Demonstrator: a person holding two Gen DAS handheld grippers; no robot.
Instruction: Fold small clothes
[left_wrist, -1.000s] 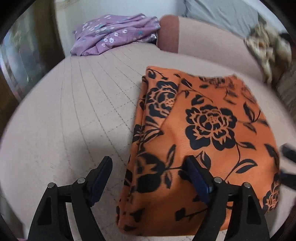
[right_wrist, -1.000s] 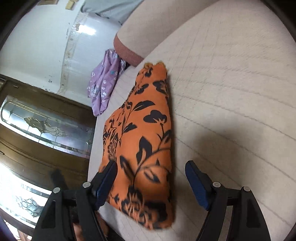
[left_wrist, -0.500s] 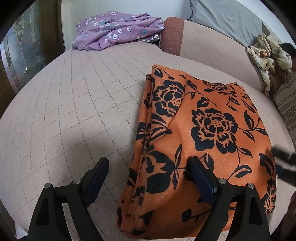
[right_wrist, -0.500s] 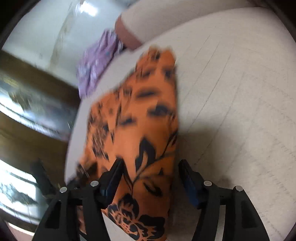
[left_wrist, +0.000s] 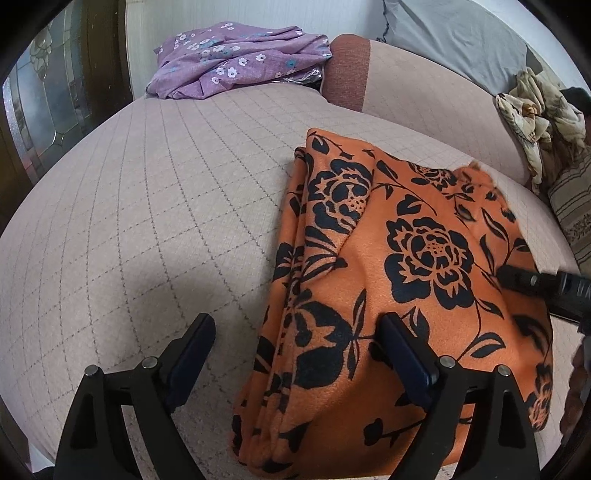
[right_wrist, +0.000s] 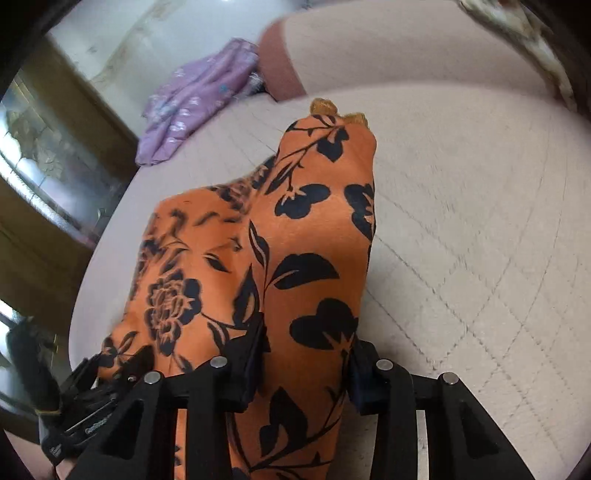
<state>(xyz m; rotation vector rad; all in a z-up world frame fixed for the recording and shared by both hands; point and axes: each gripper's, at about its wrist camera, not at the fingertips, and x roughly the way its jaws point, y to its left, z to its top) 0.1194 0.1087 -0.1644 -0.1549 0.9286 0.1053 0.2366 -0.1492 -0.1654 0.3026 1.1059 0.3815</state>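
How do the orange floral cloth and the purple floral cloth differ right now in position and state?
The orange floral cloth lies near, folded into a thick stack; the purple floral cloth sits crumpled at the far end of the cushion.
The right tool has been closing around the orange cloth's raised edge; nothing touches the purple one.
The open left tool straddles the orange cloth's edge, not the purple.
Both carry flower prints.

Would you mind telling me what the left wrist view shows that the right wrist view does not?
Only the left wrist view: the left tool open, straddling the near left edge of the orange floral garment, plus a grey pillow.

Only the right wrist view: the right tool, whose jaws have just been closing, pressing a raised fold of the garment between its pads.

Both: the garment, the purple floral cloth and the quilted cushion.
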